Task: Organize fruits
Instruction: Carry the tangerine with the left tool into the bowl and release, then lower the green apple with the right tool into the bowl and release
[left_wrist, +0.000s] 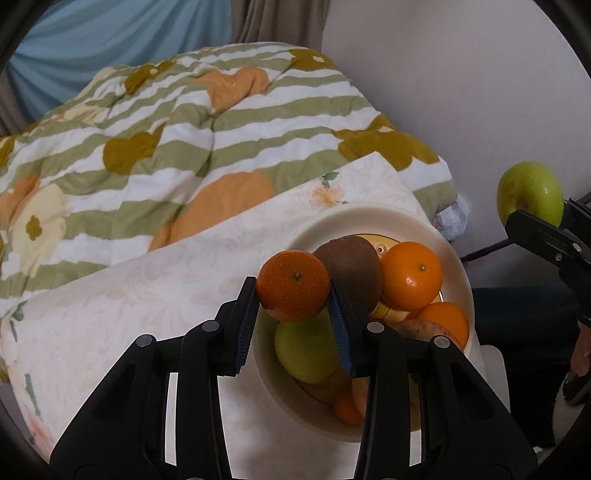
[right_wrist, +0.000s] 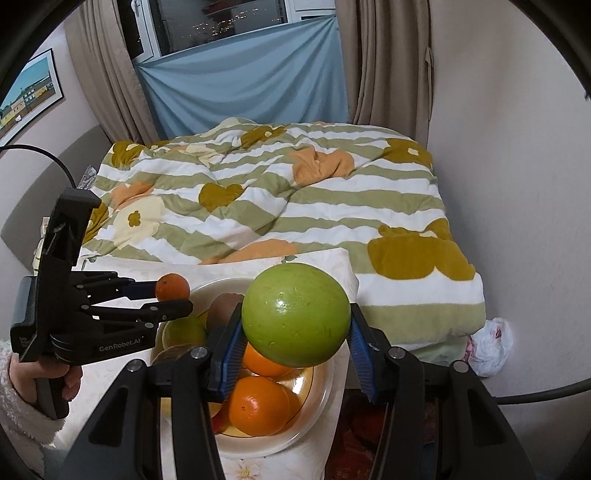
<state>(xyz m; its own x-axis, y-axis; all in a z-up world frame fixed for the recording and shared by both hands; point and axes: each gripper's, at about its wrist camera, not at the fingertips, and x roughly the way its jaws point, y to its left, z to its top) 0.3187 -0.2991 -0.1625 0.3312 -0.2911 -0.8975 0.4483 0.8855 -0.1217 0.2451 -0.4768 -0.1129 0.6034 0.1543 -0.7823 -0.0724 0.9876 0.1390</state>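
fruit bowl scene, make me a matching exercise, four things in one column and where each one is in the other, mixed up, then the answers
Things:
1. mandarin
2. green apple
3. kiwi
4. white plastic bag

Places:
A. lying in the bowl among the oranges
B. clamped in the right gripper
C. on the floor beside the bed
D. clamped in the left gripper

Pairs: 1-D, 2-B, 3-A, 4-C
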